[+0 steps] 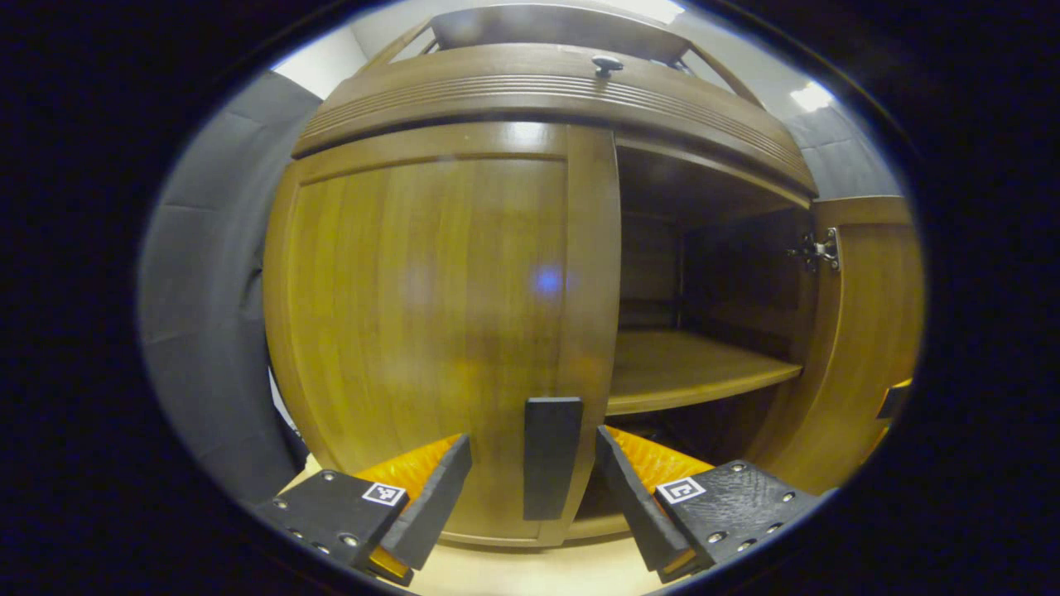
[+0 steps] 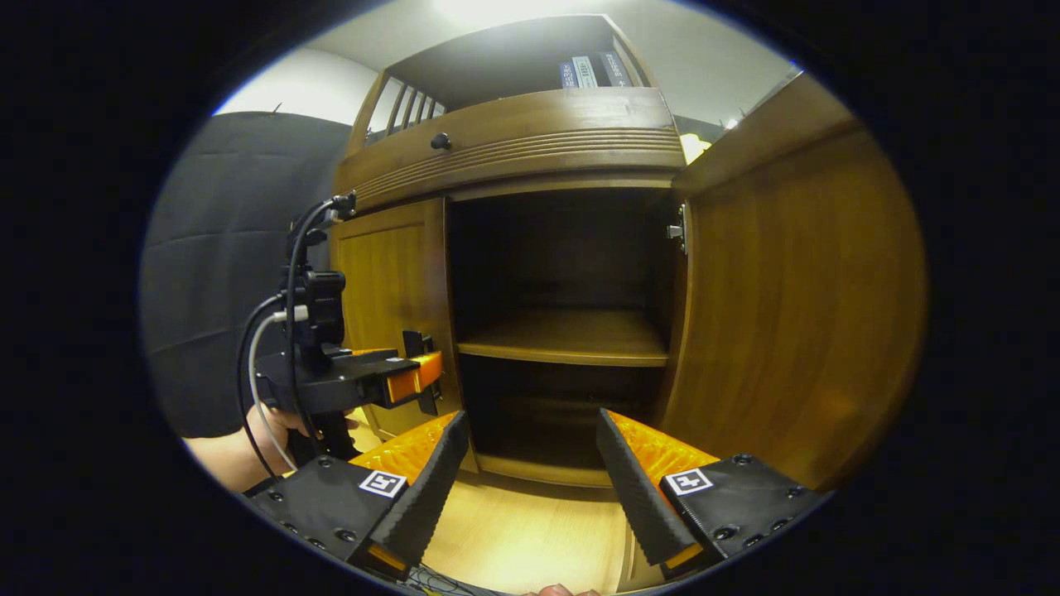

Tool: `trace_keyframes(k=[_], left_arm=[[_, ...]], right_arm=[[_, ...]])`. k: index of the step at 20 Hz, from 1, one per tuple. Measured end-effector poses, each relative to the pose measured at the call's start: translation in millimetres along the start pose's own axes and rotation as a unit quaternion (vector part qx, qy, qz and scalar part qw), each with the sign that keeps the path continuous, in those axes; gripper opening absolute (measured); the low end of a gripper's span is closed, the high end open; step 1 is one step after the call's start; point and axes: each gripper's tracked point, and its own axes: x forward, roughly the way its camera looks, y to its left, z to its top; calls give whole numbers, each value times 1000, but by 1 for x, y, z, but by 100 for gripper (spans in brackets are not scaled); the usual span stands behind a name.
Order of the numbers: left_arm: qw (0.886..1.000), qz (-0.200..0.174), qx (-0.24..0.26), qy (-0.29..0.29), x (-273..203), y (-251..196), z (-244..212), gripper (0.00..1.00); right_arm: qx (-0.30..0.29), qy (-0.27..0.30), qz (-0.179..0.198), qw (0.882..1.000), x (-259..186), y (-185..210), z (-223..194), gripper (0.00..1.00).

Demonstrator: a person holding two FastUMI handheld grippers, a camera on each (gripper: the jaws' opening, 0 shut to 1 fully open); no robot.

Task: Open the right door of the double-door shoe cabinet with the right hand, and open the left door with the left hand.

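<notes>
A wooden shoe cabinet [image 2: 530, 141] stands with its right door [image 2: 795, 298] swung open and its left door [image 1: 431, 331] shut. The left gripper [image 1: 534, 484] — jaws wide — straddles the dark handle [image 1: 552, 455]; close squarely, then pull outward. The right gripper [image 2: 530, 488], wide and empty, faces the bare shelf [image 2: 571, 335] — its view catches books [image 2: 590, 70] on top.

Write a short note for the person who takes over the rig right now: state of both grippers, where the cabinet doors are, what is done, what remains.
Left gripper: open, its fingers on either side of the dark handle on the left door, not pressing on it.
Right gripper: open, holding nothing, facing the open compartment with its shelf.
Right door: swung open to the right, hinge visible.
Left door: closed.
Done: right door opened.
Left: shut the left gripper on the handle and pull the left door open.
</notes>
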Motion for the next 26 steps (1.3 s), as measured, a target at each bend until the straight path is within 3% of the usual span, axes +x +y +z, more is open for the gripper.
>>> trace_keyframes(k=[1, 2, 3, 5, 6, 9, 12, 13, 14, 15, 26], left_arm=[[1000, -8, -4, 3, 1, 1, 0, 95], [1000, -9, -5, 3, 3, -1, 0, 87], [1000, 2, 4, 0, 6, 0, 1, 80], [1000, -7, 19, -5, 14, -8, 2, 64], [1000, -12, 20, -6, 12, -9, 2, 56], [1000, -5, 23, -4, 6, -3, -4, 33], [1000, 1, 14, -16, 14, -5, -3, 28], [1000, -2, 1, -18, 9, -5, 0, 18], [1000, 0, -5, -16, 9, -5, -4, 19], [1000, 0, 1, -12, 8, -3, -5, 8], [1000, -22, -4, -10, -39, 3, -8, 8]], right_arm=[[0, 3, 3, 1000, 3, 1, -1, 93], [-1, 5, 6, 1000, 6, 1, -2, 98], [-1, 8, 9, 1000, 9, 1, -3, 93], [-1, 12, 12, 1000, 14, 1, -4, 98], [-1, 14, 13, 1000, 16, 0, -6, 93], [-3, 14, 10, 1000, 17, -1, -6, 93], [-1, 10, 10, 1000, 18, 0, -2, 92], [-1, 8, 11, 1000, 18, 1, -1, 92], [-3, 6, 12, 1000, 17, 2, 1, 92], [-4, 4, 11, 1000, 16, 2, 1, 92], [5, 1, 12, 1000, 5, 19, 1, 92]])
